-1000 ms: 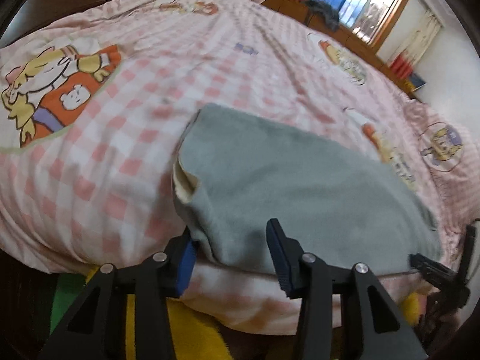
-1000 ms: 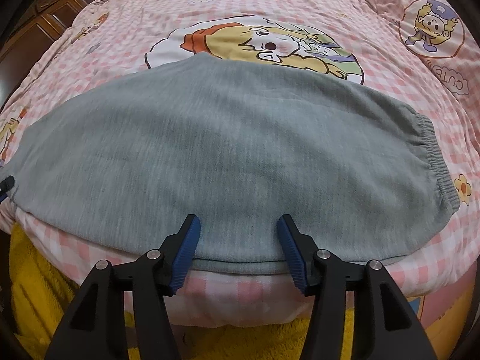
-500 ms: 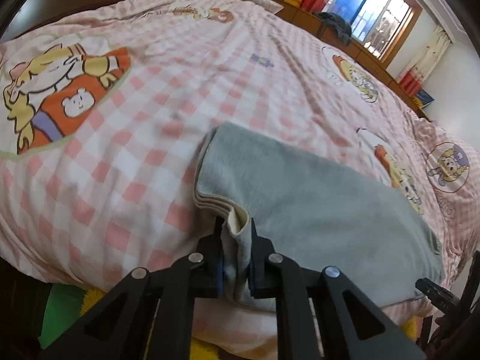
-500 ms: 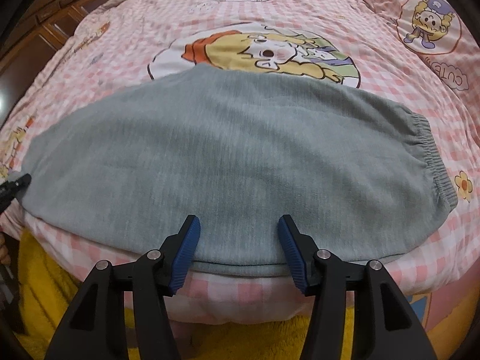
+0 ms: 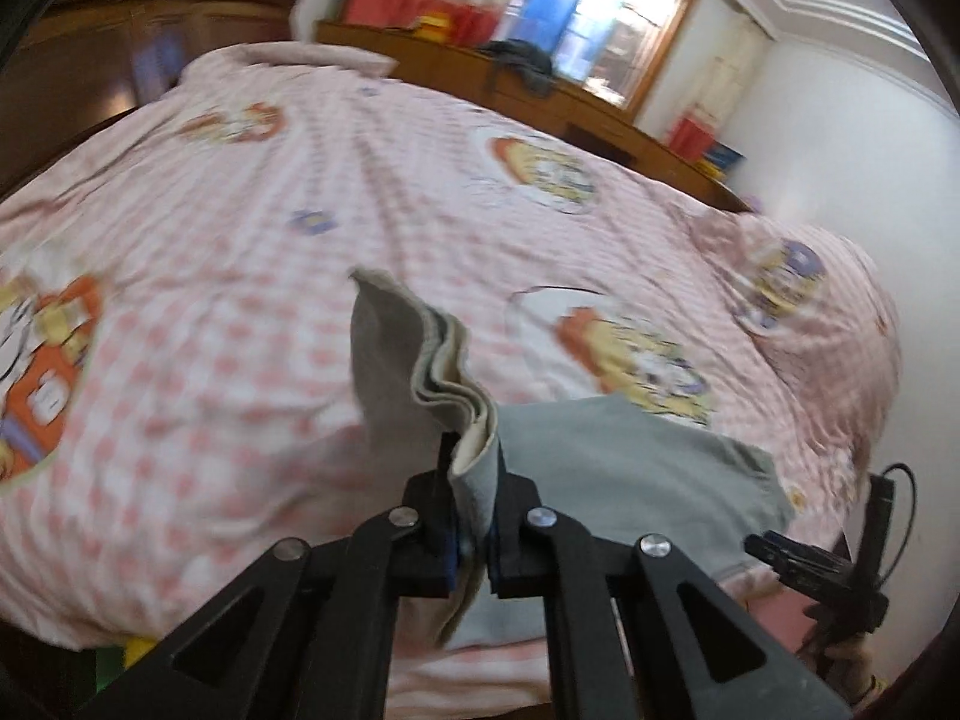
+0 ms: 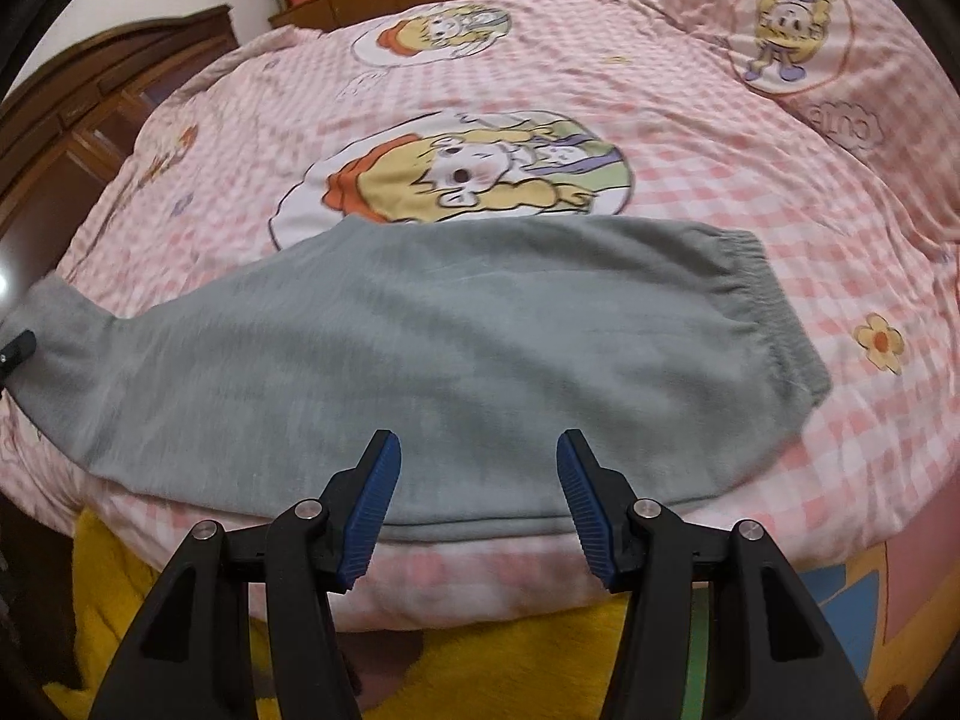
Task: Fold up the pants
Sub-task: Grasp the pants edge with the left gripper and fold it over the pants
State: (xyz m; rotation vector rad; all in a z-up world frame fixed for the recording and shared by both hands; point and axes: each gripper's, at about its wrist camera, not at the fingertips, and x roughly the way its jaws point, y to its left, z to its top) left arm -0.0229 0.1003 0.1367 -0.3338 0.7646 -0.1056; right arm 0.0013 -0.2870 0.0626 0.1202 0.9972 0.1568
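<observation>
Grey pants [image 6: 456,354] lie folded lengthwise across the near side of the bed, elastic waistband [image 6: 774,312] at the right. My left gripper [image 5: 471,531] is shut on the leg-hem end of the pants [image 5: 432,354] and holds it lifted off the bed, the cream inner layers showing. That lifted end shows at the far left of the right wrist view [image 6: 54,324]. My right gripper [image 6: 477,474] is open and empty, just above the pants' near edge at mid-length.
The bed carries a pink checked cartoon-print cover [image 6: 540,90]. A yellow blanket [image 6: 120,588] hangs below the near bed edge. A wooden cabinet [image 6: 90,108] stands at the left, a low wooden unit and window [image 5: 600,48] behind the bed.
My left gripper closed on the leg-hem end and has lifted it off the bed, toward the waistband side. My right gripper stays open and has backed off slightly.
</observation>
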